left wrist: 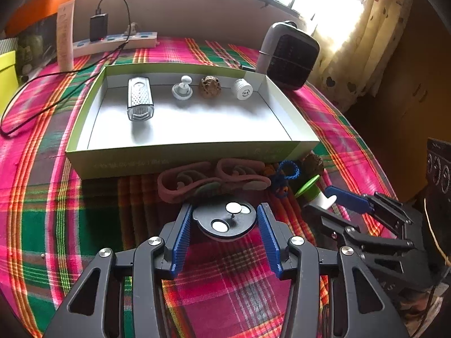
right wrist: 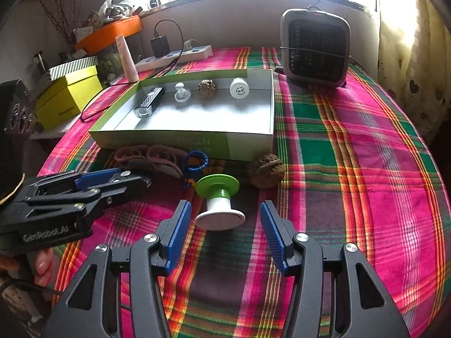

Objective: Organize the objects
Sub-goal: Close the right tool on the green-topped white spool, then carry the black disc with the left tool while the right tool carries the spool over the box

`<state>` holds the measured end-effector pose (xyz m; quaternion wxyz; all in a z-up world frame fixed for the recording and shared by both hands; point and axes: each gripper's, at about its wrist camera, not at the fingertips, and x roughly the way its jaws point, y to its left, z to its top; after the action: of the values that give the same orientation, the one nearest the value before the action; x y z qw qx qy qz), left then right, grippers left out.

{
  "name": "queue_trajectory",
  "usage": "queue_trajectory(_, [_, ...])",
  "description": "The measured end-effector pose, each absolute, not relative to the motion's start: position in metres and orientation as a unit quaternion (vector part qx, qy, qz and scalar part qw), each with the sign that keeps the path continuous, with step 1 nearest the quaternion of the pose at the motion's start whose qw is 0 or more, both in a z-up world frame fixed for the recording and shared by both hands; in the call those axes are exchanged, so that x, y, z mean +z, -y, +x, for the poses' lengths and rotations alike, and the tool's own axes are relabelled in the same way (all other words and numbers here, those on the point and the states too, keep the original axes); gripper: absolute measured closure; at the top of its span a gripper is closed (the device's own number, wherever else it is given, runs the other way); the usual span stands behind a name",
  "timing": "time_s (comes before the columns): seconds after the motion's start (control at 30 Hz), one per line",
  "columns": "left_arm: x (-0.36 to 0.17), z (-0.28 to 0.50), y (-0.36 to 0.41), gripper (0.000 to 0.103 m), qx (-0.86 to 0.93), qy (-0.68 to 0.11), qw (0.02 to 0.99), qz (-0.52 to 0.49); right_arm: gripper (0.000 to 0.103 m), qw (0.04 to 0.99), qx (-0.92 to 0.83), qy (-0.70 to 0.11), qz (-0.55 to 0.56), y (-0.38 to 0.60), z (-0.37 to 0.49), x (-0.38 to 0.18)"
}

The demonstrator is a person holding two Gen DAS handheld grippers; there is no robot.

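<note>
A: What is seen, from the largest thing down?

B: A pink, green and orange plaid cloth [right wrist: 352, 146] is spread over the whole table. A shallow green cardboard tray with a white inside [left wrist: 183, 157] is set on it toward the far side, with a grey box-shaped fan with a dark grille [right wrist: 315, 50] placed far right of it.

A: And inside the tray?

B: Four things are lined along its far wall: a clear and silver oblong light [left wrist: 140, 101] at the left, then a white knobbed stopper [left wrist: 182, 88], a brown wrinkled walnut [left wrist: 210, 86], and a white ribbed round cap [left wrist: 241, 88] at the right.

A: What is left outside?

B: Just near the tray's front wall, brownish rubber loops [left wrist: 208, 177], a blue braided cord ring [right wrist: 196, 160], a second brown walnut [right wrist: 265, 170] and a green and white plastic spool [right wrist: 218, 202] are laid on the cloth.

A: How are the grippers set?

B: The left gripper [left wrist: 224, 225] is closed partway around a black round disc with white buttons [left wrist: 225, 221]; the blue pads are seen touching its sides. The right gripper [right wrist: 225, 225] is held wide, the spool lying between its fingers untouched.
</note>
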<state>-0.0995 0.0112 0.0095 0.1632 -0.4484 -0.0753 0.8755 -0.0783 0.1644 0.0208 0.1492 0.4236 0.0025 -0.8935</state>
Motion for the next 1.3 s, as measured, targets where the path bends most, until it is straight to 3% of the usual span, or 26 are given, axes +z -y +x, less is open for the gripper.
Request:
queue_trajectory(0.53, [0.009, -0.089, 0.0, 0.058, 0.879, 0.068, 0.158, -0.445, 0.051, 0.132, -0.893, -0.028, 0.43, -0.156, -0.089, 0.017])
queue_trajectory(0.7, [0.009, -0.09, -0.003, 0.058, 0.881, 0.059, 0.154, -0.443, 0.068, 0.13, -0.894, -0.03, 0.428, -0.156, -0.087, 0.017])
queue_trajectory(1.3, [0.01, -0.089, -0.004, 0.058, 0.884, 0.055, 0.149, -0.439, 0.068, 0.139, -0.895, -0.028, 0.424, -0.154, -0.083, 0.019])
